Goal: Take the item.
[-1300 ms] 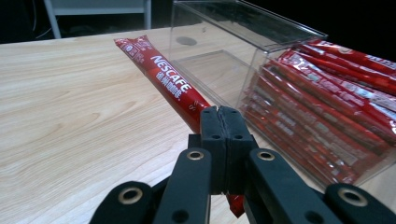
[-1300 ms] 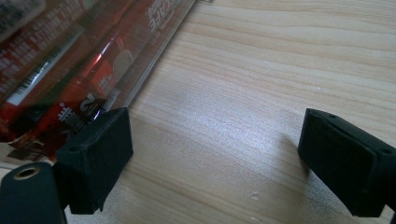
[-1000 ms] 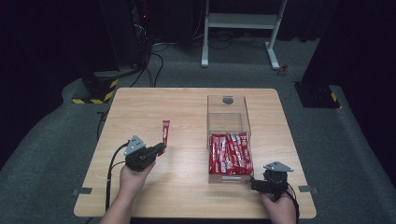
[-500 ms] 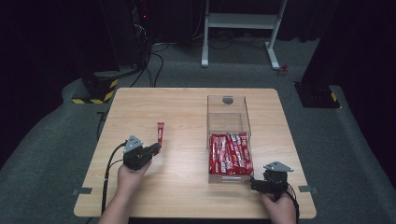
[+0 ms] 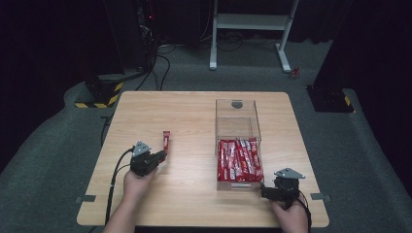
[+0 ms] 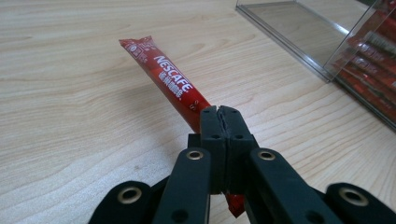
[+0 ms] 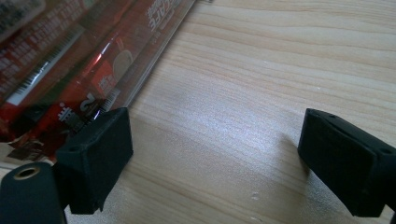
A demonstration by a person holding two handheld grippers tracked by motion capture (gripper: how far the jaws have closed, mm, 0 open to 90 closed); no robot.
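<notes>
**One red stick out of the box**

From the high view, the left gripper holds a thin red coffee stick packet low over the light wooden table, well apart from the clear plastic box of red packets.

In the left gripper view, the jaws are squeezed tight on the packet's near end. It looks like a set-down step: next, ease it flat and let go.

In the right gripper view, the right gripper stands wide open, holding nothing, beside the box.

A light wooden table carries a clear plastic box of red sachets toward its right side, standing on grey carpet.
</notes>
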